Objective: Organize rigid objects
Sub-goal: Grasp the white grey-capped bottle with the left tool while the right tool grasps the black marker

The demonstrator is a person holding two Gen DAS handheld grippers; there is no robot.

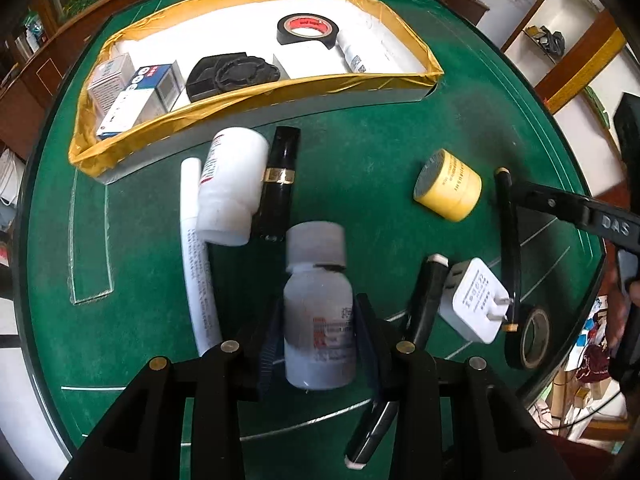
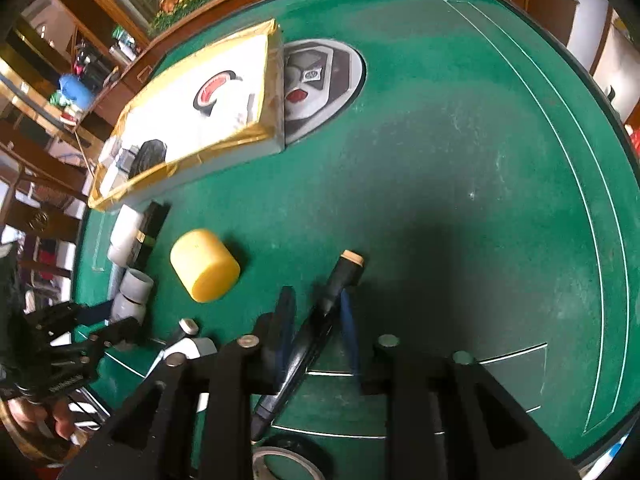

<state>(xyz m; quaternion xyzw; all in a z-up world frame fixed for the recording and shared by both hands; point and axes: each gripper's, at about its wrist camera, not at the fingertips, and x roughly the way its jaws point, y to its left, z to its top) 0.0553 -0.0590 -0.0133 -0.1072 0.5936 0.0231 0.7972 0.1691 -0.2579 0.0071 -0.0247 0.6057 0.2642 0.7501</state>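
My left gripper is shut on a small white bottle with a grey cap, which stands upright between the pads. In the right wrist view the left gripper and its bottle show at the left edge. My right gripper is shut on a black pen with a beige end that lies slantwise between the blue pads. The left wrist view shows the right gripper's finger against that pen. A white tray with a yellow taped rim sits at the far side of the green table.
The tray holds a black tape roll, small boxes and a black round part. On the felt lie a large white bottle, black gold-banded tube, white tube, yellow jar, white charger and tape roll.
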